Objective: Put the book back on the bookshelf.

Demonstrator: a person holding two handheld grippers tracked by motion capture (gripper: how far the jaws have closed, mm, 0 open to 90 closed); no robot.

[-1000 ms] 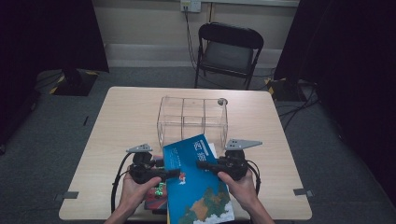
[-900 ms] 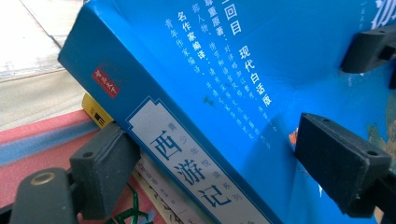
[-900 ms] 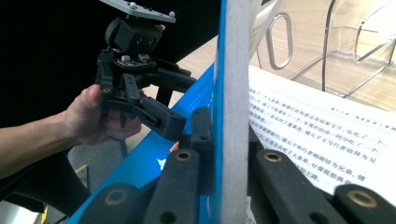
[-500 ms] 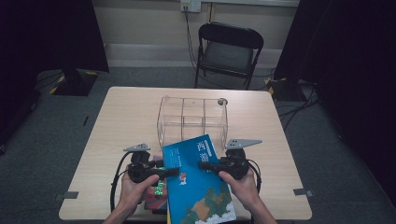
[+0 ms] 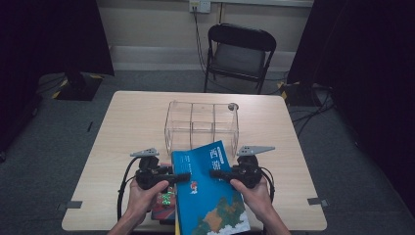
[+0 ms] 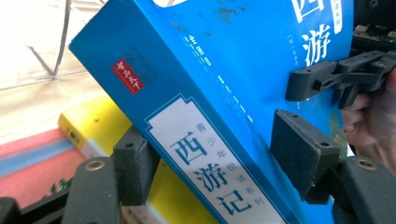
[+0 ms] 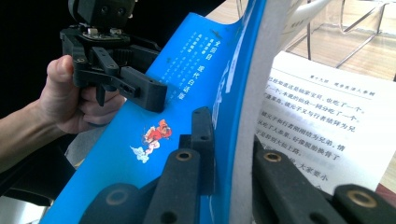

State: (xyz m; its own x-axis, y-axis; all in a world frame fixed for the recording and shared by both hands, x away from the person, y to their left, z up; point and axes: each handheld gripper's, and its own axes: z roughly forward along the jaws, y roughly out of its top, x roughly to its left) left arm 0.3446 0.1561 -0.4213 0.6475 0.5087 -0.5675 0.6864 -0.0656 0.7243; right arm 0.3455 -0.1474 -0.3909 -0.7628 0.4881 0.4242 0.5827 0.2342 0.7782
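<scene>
A thick blue book [image 5: 210, 196] with Chinese lettering is propped at the table's near edge, tilted up between both grippers. My left gripper [image 5: 183, 176] has its jaws astride the spine side [image 6: 219, 163]. They have just been closing, and its pads [image 6: 303, 154] now rest against the two covers. My right gripper [image 5: 215, 174] is shut on the front cover's free edge [image 7: 231, 140], lifted off the printed page [image 7: 327, 116]. The left gripper [image 7: 140, 91] also shows on the far side in the right gripper view.
A clear plastic organiser [image 5: 200, 125] with several compartments stands mid-table just beyond the book. Under the blue book lie a yellow book [image 6: 93, 126] and a red one [image 5: 164, 203]. A black folding chair [image 5: 240, 54] stands beyond the table's far edge.
The blue book has swung round a little, so its top edge now sits squarer to the organiser. The left jaws have narrowed onto it. The right gripper has stayed put.
</scene>
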